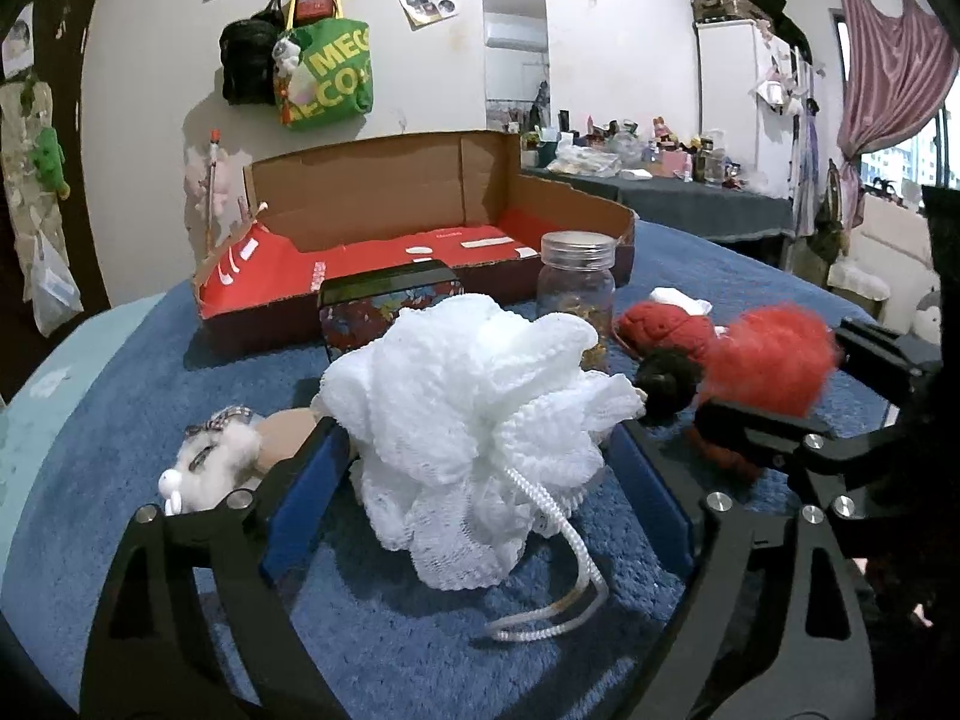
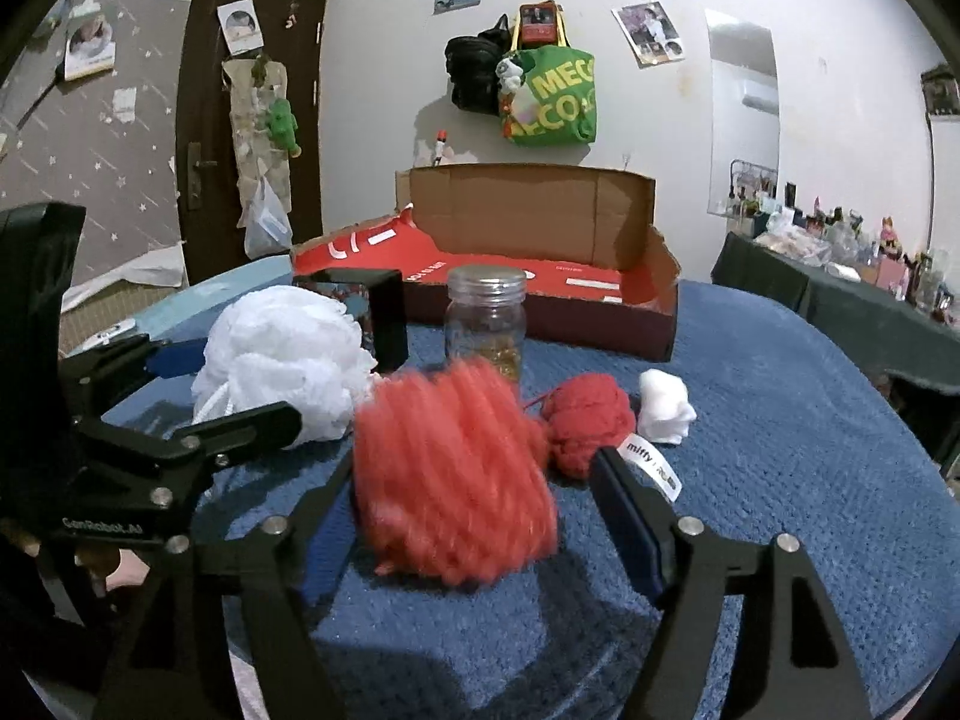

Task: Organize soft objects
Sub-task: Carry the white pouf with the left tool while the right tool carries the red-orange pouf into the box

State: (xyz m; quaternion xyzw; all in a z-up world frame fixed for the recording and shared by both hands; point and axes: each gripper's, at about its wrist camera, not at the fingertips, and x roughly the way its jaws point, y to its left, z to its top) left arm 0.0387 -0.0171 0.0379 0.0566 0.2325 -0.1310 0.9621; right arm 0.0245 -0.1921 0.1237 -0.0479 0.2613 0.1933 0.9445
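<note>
A white mesh bath pouf (image 1: 480, 438), frilly and airy with a looped cord trailing toward the camera, rests on the blue, deep-piled blanket (image 1: 120, 480) between the spread jaws of the left gripper (image 1: 480, 462), whose blue pads stand clear of it. Just beside it, a fuzzy red yarn pom-pom (image 2: 456, 474), blurred, sits between the parted jaws of the right gripper (image 2: 474, 498), apparently untouched too. Both seem freshly set down or about to be taken; the next move is probably to close on each and carry it to the open cardboard box (image 1: 384, 192) with its red lining behind. Nearby lie a red knitted ball (image 2: 588, 420), a white cotton wad (image 2: 663, 408), a small plush toy (image 1: 216, 468) and a hard clear jar (image 1: 576, 294).
</note>
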